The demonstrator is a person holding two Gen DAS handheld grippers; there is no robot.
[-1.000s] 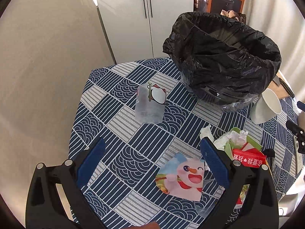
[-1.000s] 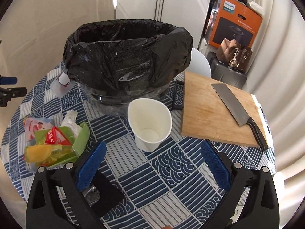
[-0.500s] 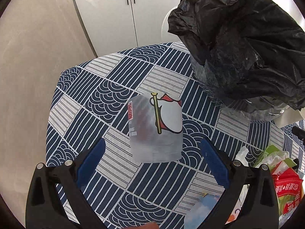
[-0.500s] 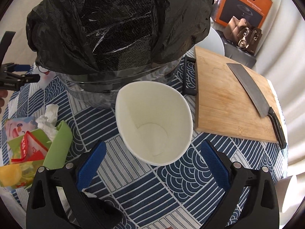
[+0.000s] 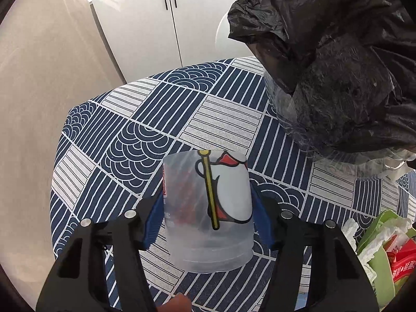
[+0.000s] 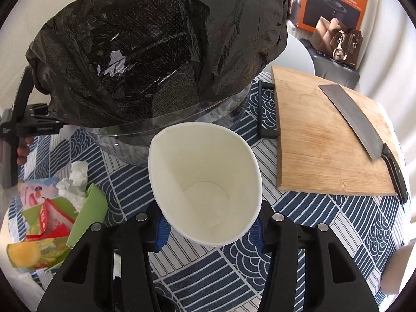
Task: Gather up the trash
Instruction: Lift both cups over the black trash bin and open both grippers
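A: Left wrist view. Left gripper (image 5: pixel 208 221), pads against both sides of the plastic cup (image 5: pixel 208 213), grasping it; the cup stands inverted on the desk (image 5: pixel 130 119), its printed side toward the camera. Ahead and to the right of the gripper: the bin (image 5: pixel 338 78), lined with a black bag. At the far right edge: a heap of wrappers (image 5: pixel 384 247) and tissue.

B: Right wrist view. Right gripper (image 6: pixel 208 231), pads closed on the squashed paper cup (image 6: pixel 205 187), which is pinched low on its wall with the mouth facing the camera. Directly ahead: the bin (image 6: pixel 156 52). To the left: wrappers (image 6: pixel 52 223) and tissue (image 6: pixel 75 179). To the right: cutting board (image 6: pixel 325 140) with knife (image 6: pixel 364 132).

A: Progress, as judged: early. Both cups appear grasped but neither is lifted toward the bin; no trash can be seen inside the bag.

B: Remaining: drop both cups in, then the wrappers, tissue and the cartoon packet (image 6: pixel 33 189).

A: Change over one second: the left gripper, then wide open and well back from the plastic cup, has advanced and closed on it.

B: Likewise the right gripper: open and near the paper cup before, now clamped on it, with the bin much closer.
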